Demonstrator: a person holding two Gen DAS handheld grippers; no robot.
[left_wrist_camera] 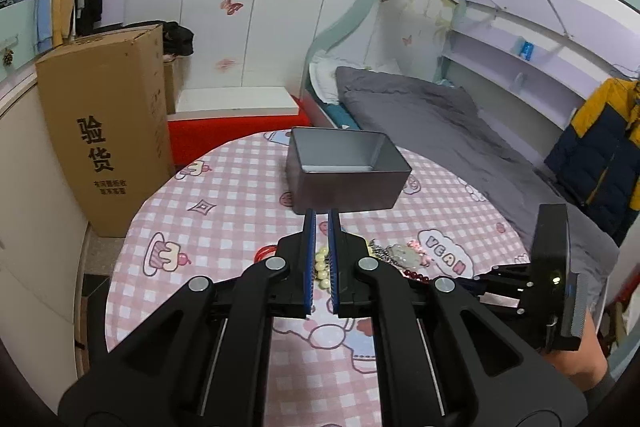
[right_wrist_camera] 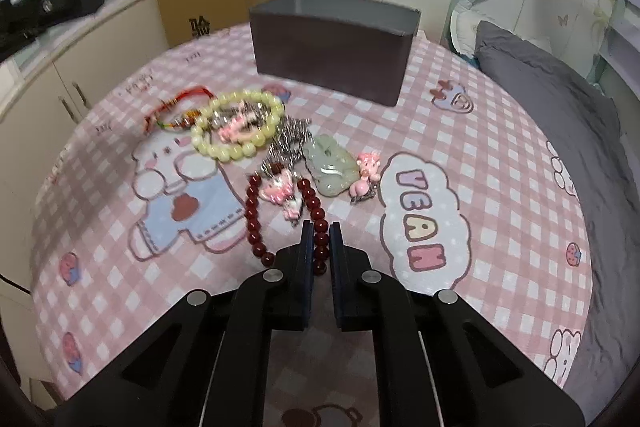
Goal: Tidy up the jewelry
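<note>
Pink-checked cloth covers the worktop (right_wrist_camera: 500, 131), where the jewelry lies loose in front of an open grey tin box (right_wrist_camera: 334, 45), which looks empty from the left wrist view. The step in hand appears to be the 1st pick: the right gripper (right_wrist_camera: 320, 241) has its fingers drawn nearly together around the strand of the dark red bead bracelet (right_wrist_camera: 256, 219), and they seem to pinch it, though blur leaves the contact itself unsure. The left gripper (left_wrist_camera: 322, 227) hangs above the worktop with its fingers almost shut and nothing between them.

Next, I judge, the bracelet must be lifted clear without dragging the pink charm (right_wrist_camera: 280, 191) lying across its loop, then carried over the box rim and let go inside.

Counted: 1 box, 1 red bead bracelet, 1 pale yellow-green bead bracelet (right_wrist_camera: 236, 127), 1 red cord bracelet (right_wrist_camera: 176, 107), 1 jade-coloured pendant (right_wrist_camera: 330, 169), 1 silver chain (right_wrist_camera: 290, 139), and at least 3 pink charms.
</note>
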